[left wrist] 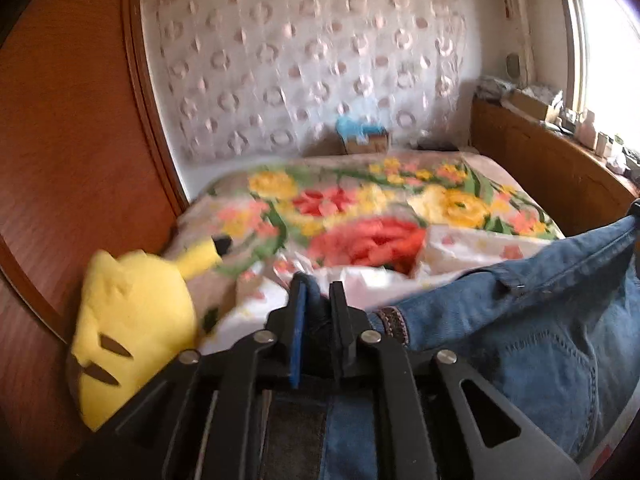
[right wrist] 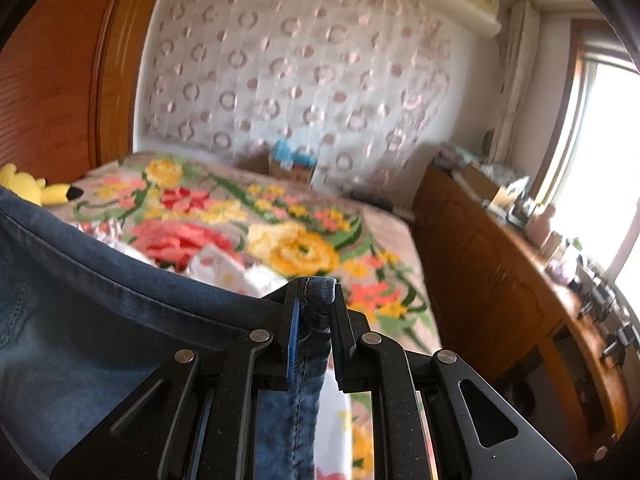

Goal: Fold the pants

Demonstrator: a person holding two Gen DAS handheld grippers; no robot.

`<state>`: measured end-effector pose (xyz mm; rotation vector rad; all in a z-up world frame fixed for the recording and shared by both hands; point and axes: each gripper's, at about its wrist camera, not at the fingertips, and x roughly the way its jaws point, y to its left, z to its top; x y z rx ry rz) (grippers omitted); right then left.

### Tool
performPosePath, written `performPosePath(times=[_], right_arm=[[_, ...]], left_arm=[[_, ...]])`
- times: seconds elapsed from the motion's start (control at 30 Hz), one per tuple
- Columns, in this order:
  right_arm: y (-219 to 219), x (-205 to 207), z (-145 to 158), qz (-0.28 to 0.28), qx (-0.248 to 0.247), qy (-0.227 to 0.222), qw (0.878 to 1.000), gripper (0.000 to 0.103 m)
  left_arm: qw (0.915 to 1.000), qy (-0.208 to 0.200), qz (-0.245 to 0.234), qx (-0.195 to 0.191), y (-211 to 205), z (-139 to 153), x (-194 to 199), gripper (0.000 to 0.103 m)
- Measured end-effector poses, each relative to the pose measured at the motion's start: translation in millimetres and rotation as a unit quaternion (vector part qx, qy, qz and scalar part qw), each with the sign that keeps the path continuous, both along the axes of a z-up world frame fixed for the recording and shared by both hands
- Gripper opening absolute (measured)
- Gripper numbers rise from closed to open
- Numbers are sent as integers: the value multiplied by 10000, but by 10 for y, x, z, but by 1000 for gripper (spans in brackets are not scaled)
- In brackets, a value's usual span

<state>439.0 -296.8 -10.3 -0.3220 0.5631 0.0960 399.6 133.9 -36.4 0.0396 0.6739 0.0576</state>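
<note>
The left gripper (left wrist: 318, 284) has its two black fingers pressed on a bunch of blue jeans (left wrist: 520, 320), so the cloth is pinched tight between them. The right gripper (right wrist: 318, 286) does the same at the other end: its fingers squeeze a thick folded hem of the jeans (right wrist: 100, 300), and a strip of denim hangs down between the fingers. The jeans stretch from one gripper to the other and are held up in the air over the bed (right wrist: 312, 220). In the left wrist view you can see stitching and a pocket on the denim at the right side. The bed has a blanket (left wrist: 360, 208) with big red and yellow flowers and green leaves. Some white cloth with small flowers (left wrist: 472, 248) lies bunched on the blanket, under the jeans. A yellow plush toy (left wrist: 132, 320) with a black-tipped ear lies at the left edge of the bed, next to a wooden headboard (left wrist: 72, 140). Behind the bed hangs a white curtain (right wrist: 300, 72) with pink rings. A long wooden cabinet (right wrist: 500, 280) stands on the right, with small things on top, near a bright window (right wrist: 608, 168).
</note>
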Motion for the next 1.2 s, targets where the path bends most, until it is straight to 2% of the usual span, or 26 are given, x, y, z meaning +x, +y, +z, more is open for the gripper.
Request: performPosePath(times=[0.03,0.07,0.1,0.17,0.23,0.43,0.53,0.63,0.83,0.97,1.2], right_arm=[[6,6,-47,11,22,72,10000,14],[11,4,-80,27,24,134,9999,22],[11,-6,-110,6,6,158,9999,26],[3,-30,-126,25,67,207,9998,45],[-26,-72,-99,24,191,240,9995,55],[-54,-301,34,205,577,409,9973,55],[-39,-463,88,334,599,477,9965,55],[-50,-623,152,413,733,523,9951,55],[-155,-939,205,392,819,667,9936,58],[-254,-1040,131,240,933,821,9920,62],[-346,-1027,-225,-54,1104,1300,9853,65]], left_arm=[[10000,32,-25,-13,-11,-35,-16,16],[10000,75,-51,-22,-20,-69,-42,18],[9999,97,-90,-59,-38,-87,-79,22],[9997,150,-164,-138,-49,-85,-133,26],[9992,233,-269,-166,-80,-69,-201,32],[9963,342,-725,-302,-189,-25,-464,45],[9959,322,-796,-294,-219,-13,-586,50],[9942,349,-904,-468,-223,-13,-694,52],[9932,412,-928,-566,-237,-105,-846,52],[9917,562,-1000,-585,-293,-241,-900,52],[9888,839,-1101,-567,-408,-483,-944,52]])
